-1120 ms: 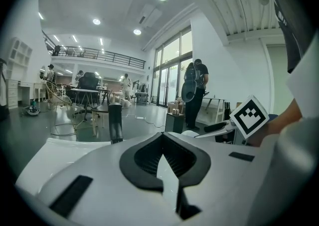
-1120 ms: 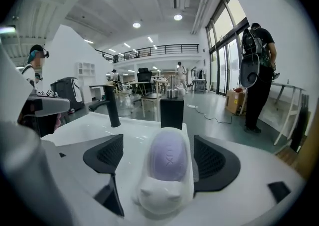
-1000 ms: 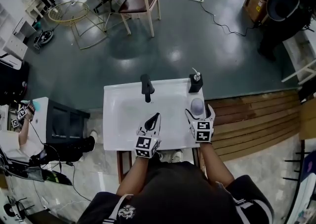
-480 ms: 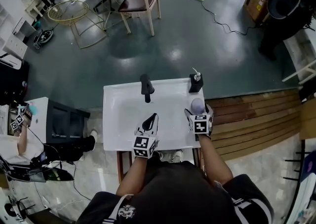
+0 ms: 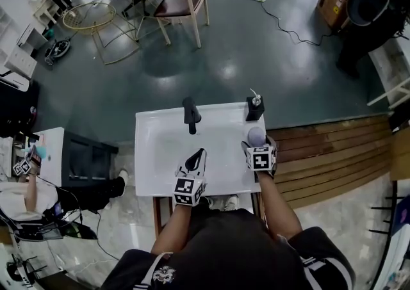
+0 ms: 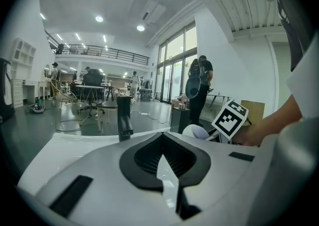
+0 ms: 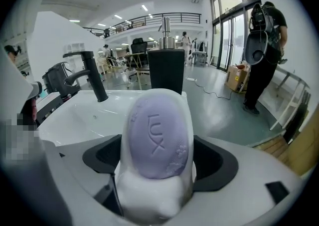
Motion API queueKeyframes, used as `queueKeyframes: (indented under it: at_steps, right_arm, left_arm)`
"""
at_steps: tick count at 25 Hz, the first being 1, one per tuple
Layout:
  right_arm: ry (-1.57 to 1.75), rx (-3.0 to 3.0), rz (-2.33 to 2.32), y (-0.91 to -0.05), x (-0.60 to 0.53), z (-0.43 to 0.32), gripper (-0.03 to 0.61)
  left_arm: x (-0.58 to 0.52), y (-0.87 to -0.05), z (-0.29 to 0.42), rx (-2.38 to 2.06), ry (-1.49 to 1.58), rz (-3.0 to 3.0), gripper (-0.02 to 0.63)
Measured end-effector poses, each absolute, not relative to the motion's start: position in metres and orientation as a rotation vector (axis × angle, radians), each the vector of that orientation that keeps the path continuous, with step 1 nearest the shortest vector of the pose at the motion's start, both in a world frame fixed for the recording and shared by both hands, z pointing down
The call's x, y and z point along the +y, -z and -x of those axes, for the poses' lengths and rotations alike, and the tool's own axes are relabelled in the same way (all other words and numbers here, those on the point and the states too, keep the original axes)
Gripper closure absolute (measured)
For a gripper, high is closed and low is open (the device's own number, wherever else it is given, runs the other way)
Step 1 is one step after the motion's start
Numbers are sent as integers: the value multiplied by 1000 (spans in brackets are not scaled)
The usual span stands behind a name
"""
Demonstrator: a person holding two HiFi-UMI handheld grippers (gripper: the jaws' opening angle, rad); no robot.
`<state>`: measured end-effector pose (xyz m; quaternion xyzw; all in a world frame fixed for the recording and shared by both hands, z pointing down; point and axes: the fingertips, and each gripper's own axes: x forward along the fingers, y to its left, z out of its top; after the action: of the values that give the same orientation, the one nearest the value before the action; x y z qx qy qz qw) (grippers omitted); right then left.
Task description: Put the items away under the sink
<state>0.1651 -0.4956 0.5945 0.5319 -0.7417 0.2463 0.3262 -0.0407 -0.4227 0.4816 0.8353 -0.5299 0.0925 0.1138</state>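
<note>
The one word that can be read is the brand LUX, stamped in capitals into the face of the purple soap bar. The letters run down the bar's length, with a small flower pattern stamped beside the last one. The bar sits clamped in the right gripper.

The cube on that gripper carries a black-and-white square marker, and the left gripper carries another. Both show only a block pattern, with no letters or numbers. A white emblem on the person's dark shirt is too small to read.
</note>
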Motion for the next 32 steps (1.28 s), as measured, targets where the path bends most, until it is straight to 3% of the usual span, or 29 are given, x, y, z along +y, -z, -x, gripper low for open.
queueKeyframes:
  at_steps: [14,32]
  right_arm:
    - [-624,-2017,-1412,-574,-489,-167,127]
    - [-569,-2133,-1449,-523,-373,-122,126]
  left_arm:
    - [-412,-478,38,-1559,-289,-2474,607]
    - [-320,-458,68,-1516,-238,-2504,607]
